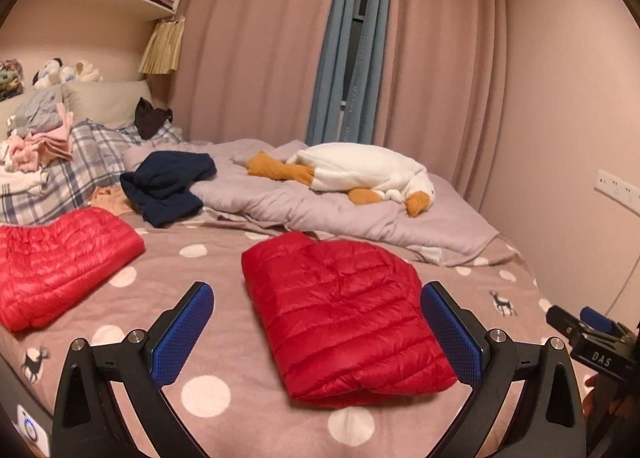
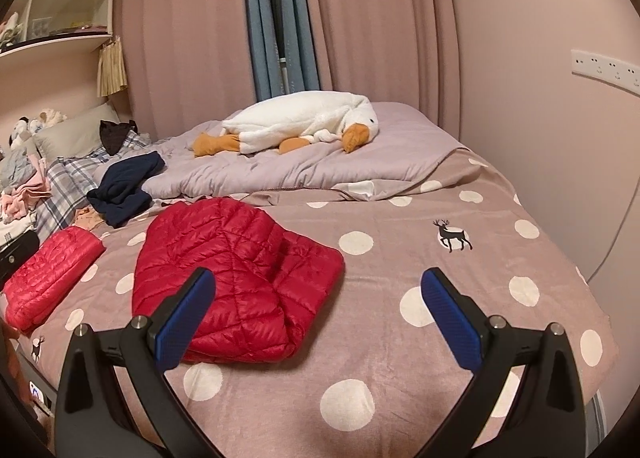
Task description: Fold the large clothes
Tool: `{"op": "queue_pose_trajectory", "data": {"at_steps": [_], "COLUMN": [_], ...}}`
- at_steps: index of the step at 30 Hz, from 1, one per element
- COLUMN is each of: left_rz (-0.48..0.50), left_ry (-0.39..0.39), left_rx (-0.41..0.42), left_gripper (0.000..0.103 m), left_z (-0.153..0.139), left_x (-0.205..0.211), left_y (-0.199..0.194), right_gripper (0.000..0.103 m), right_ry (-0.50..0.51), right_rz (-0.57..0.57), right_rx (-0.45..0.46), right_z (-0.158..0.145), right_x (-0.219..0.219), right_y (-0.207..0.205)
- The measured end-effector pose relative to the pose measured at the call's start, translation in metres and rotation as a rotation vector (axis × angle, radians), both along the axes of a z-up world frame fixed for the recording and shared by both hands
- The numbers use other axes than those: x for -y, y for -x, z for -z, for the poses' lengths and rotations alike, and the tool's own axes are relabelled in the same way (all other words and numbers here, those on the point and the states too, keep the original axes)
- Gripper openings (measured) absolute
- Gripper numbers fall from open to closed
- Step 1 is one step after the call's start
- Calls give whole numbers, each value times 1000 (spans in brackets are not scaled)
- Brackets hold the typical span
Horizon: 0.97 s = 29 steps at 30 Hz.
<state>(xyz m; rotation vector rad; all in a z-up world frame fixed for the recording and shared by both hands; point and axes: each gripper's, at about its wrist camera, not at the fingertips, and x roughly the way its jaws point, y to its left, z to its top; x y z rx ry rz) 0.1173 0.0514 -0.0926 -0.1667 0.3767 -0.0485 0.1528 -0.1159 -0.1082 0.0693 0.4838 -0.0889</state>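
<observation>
A folded red puffer jacket (image 1: 344, 318) lies on the polka-dot bed sheet (image 1: 208, 266), straight ahead of my left gripper (image 1: 316, 332), which is open and empty above the sheet. The jacket also shows in the right wrist view (image 2: 236, 282), left of centre. My right gripper (image 2: 318, 320) is open and empty, its left finger (image 2: 188, 318) in front of the jacket's near edge. A second folded red puffer garment (image 1: 60, 262) lies at the left; it also shows in the right wrist view (image 2: 52, 270). The right gripper shows at the left wrist view's right edge (image 1: 588, 330).
A navy garment (image 1: 168, 186) lies crumpled behind the jackets. A white goose plush (image 1: 360, 174) rests on a lilac quilt (image 1: 304, 206) at the far side. A plaid blanket (image 1: 60, 182), pink clothes (image 1: 36, 146) and pillows sit at the left. Curtains and a wall enclose the bed.
</observation>
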Motion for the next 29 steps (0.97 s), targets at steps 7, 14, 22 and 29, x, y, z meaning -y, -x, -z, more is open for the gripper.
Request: {"op": "queue_pose_trajectory", "data": {"at_steps": [7,14,22,29], "left_rz": [-1,-1,-19,-67], "left_ry": [-16,-26,-69,-100], "left_rx": [-8,-17,-64,-53], "left_gripper": [102,102,102,102], "left_z": [0,1,5,5], "left_x": [4,6,8,9], "left_y": [0,-1,-7,-8], "right_gripper": [103,103,103,103], "right_ry": [2,17,28,28], "right_rz": [8,8,22,38], "right_rx": [-3,-22,-30,-31], "right_z": [-1,-1,1,1], "right_x": [-1,-1,1,3], "right_y": [1,-2,-5,-5]}}
